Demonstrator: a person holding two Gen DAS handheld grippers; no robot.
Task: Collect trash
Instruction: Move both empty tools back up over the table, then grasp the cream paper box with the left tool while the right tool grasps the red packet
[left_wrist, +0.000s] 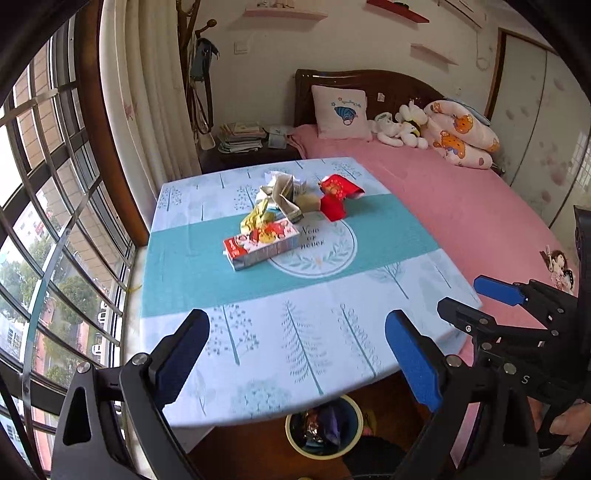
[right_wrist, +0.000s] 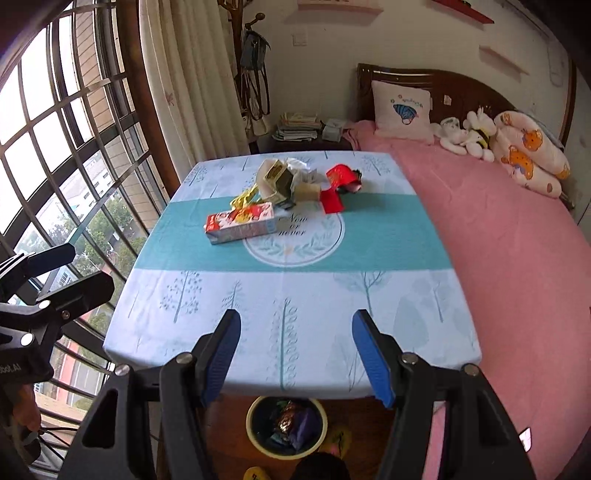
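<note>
A pile of trash lies mid-table: a red and white carton (left_wrist: 261, 243) (right_wrist: 240, 222), a yellow wrapper (left_wrist: 255, 218) (right_wrist: 244, 197), crumpled beige paper packaging (left_wrist: 284, 194) (right_wrist: 282, 181) and red packets (left_wrist: 338, 195) (right_wrist: 340, 184). A trash bin (left_wrist: 323, 428) (right_wrist: 286, 426) with rubbish inside stands on the floor under the table's near edge. My left gripper (left_wrist: 297, 332) is open and empty above the near edge. My right gripper (right_wrist: 295, 330) is open and empty beside it; it also shows in the left wrist view (left_wrist: 469, 295).
The table (left_wrist: 258, 354) (right_wrist: 207, 295) has a blue tree-print cloth. A pink bed (left_wrist: 461, 206) (right_wrist: 517, 240) with pillows and plush toys adjoins its right side. A barred window (left_wrist: 48, 221) (right_wrist: 55, 147) runs along the left. A nightstand with books (left_wrist: 240, 138) stands behind.
</note>
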